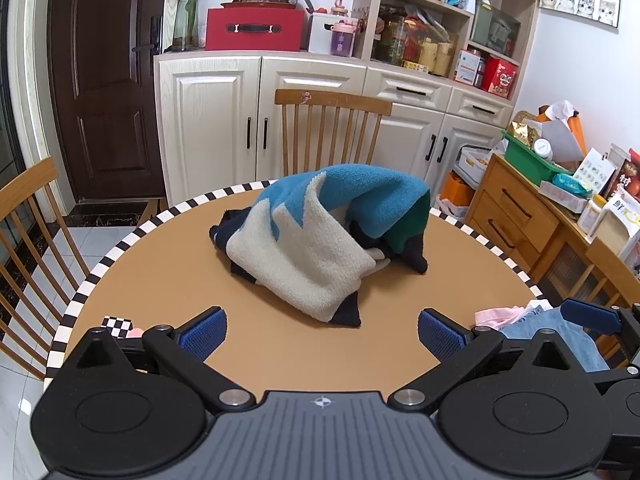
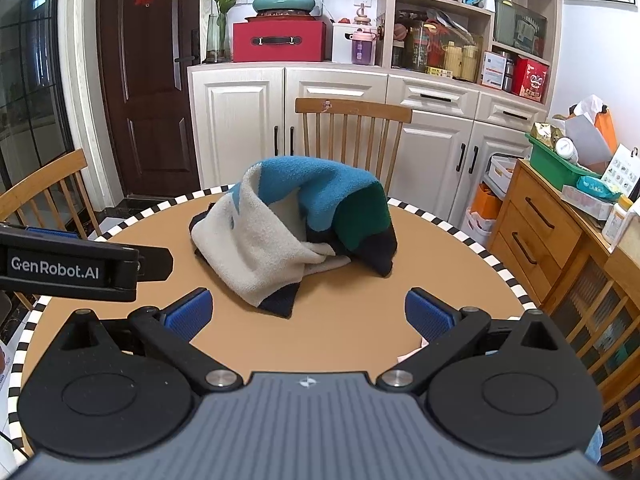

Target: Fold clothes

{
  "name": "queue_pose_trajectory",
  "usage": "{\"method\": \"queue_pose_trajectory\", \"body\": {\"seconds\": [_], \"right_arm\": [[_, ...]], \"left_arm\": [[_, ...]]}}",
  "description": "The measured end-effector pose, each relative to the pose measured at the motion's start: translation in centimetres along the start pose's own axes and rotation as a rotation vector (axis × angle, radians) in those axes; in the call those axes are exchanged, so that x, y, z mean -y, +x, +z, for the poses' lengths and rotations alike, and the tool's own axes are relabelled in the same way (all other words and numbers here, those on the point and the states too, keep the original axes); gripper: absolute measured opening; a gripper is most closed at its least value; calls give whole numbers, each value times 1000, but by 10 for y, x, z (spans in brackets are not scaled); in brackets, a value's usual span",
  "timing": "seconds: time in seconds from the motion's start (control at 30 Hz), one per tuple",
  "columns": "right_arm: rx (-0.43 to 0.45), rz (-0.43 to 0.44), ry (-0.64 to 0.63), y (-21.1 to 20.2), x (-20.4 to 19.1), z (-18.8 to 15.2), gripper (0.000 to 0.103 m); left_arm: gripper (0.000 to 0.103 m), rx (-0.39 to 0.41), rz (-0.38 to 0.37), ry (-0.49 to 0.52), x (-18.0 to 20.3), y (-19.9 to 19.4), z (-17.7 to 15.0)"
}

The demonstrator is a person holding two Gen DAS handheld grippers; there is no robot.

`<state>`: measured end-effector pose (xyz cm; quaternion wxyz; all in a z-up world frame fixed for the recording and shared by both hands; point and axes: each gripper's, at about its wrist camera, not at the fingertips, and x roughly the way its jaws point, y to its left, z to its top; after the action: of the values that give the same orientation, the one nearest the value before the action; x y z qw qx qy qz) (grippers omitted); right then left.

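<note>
Sweater (image 1: 320,240) lay in messy lump in middle of round table (image 1: 160,280). No fold made yet. Left gripper (image 1: 322,334) and right gripper (image 2: 308,314) both wide apart, empty, near sweater. All folding left.

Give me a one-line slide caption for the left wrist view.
Open left gripper faces a crumpled knit sweater on the round table.

Cream cabinets (image 1: 256,120), dark door (image 1: 104,80), wooden chair (image 1: 332,128), tiled floor (image 1: 24,384).
</note>
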<state>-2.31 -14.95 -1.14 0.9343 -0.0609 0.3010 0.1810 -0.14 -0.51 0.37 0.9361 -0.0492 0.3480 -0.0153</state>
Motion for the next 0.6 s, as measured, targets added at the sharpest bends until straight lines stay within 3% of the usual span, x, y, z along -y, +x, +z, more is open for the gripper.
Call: {"method": "queue_pose_trajectory", "body": {"seconds": [0.6], "right_arm": [[-7,17,9,2,2,-1,103]], "left_arm": [[103,-16,1,-2,1,3,0]]}}
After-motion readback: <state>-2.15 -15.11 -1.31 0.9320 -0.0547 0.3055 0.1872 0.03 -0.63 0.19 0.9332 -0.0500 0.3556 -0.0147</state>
